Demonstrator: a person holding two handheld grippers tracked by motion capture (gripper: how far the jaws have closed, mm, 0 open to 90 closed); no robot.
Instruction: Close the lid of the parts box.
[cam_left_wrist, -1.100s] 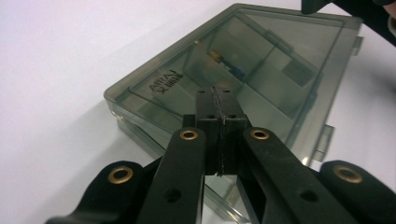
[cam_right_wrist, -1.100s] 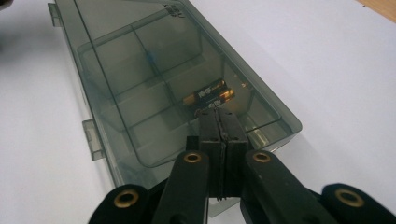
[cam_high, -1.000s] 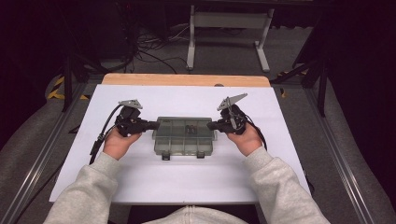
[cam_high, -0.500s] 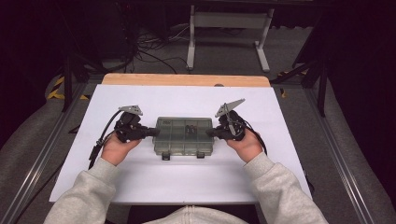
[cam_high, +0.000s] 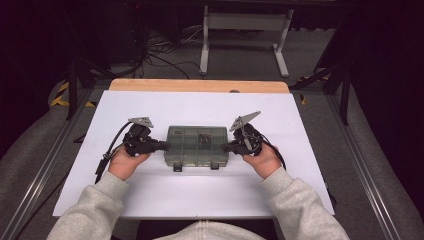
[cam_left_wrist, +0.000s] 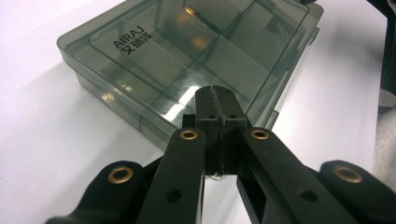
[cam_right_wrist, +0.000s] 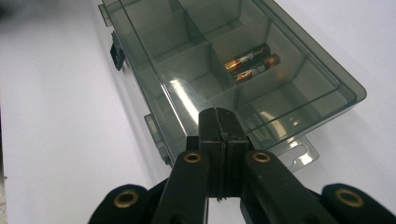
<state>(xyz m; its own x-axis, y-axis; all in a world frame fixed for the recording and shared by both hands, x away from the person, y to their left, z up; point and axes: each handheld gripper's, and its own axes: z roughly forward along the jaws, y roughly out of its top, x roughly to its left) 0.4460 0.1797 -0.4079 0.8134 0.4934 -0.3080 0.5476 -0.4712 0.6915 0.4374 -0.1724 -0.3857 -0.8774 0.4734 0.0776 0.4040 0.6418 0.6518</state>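
A smoky clear plastic organiser box with a closed lid lies in the middle of the white table. Its lid reads AIRAJ. Two batteries lie side by side in one compartment, also seen as dark specks from above. My left gripper is shut, its tips against the box's left end. My right gripper is shut too, tips pressed at the box's right end. Neither holds anything between its jaws.
The white sheet covers a wooden table whose far edge shows bare. Two latch tabs stick out of the box's near side. A metal stand and cables sit on the floor beyond the table.
Both grippers and the box between them have shifted slightly toward the person. The jaws stay shut at the box's ends.
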